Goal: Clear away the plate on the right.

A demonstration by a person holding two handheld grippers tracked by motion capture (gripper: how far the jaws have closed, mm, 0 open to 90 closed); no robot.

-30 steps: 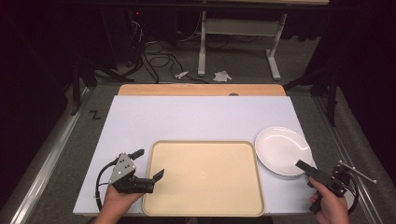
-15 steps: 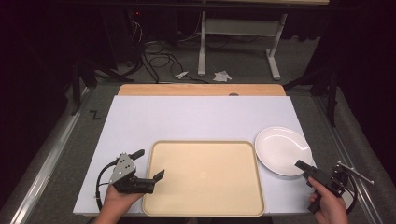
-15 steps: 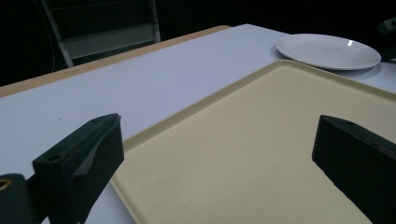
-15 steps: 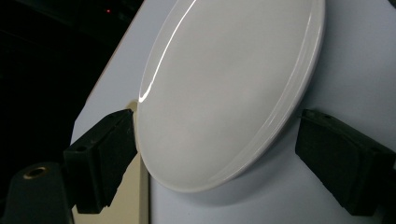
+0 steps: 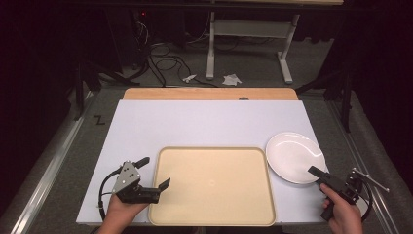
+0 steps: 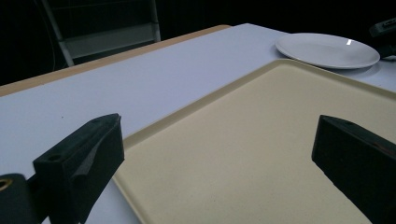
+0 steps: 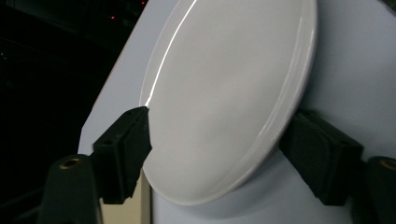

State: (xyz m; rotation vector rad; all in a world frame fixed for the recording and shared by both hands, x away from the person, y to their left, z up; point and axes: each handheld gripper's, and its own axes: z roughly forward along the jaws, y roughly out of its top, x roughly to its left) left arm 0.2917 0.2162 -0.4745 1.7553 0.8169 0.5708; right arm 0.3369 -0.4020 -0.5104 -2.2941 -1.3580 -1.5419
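White round ceramic plate (image 5: 293, 157) is the thing being worked on here, sitting flat at the right side of the pale lilac-white table top (image 5: 204, 122), just beside the right edge of a big beige rectangular plastic tray (image 5: 212, 185). Plate and tray look to be barely apart, can't tell if they actually touch.

Right gripper (image 5: 319, 174) comes in low from the plate's near right rim. In the right gripper view its two black jaws sit on either side of the plate (image 7: 229, 98), one at each edge of the rim, and they've just been closing in with the plate between them. The pads look right up against the rim, but I honestly can't tell whether they're pressing yet, so I'd call them still apart.

Left gripper (image 5: 153, 173) is held at the tray's near left corner, jaws wide apart with nothing in them; in the left gripper view they straddle the tray's edge (image 6: 243, 140), with the plate (image 6: 327, 49) far off across the table.

Room stuff: the table top has a strip of tan wooden board (image 5: 209, 93) along the far edge. Beyond that it's dim, grey carpet floor (image 5: 170, 73) with a tangle of black cables (image 5: 156, 61), a couple of crumpled white paper scraps (image 5: 232, 79), and the white metal legs of another desk (image 5: 248, 44).
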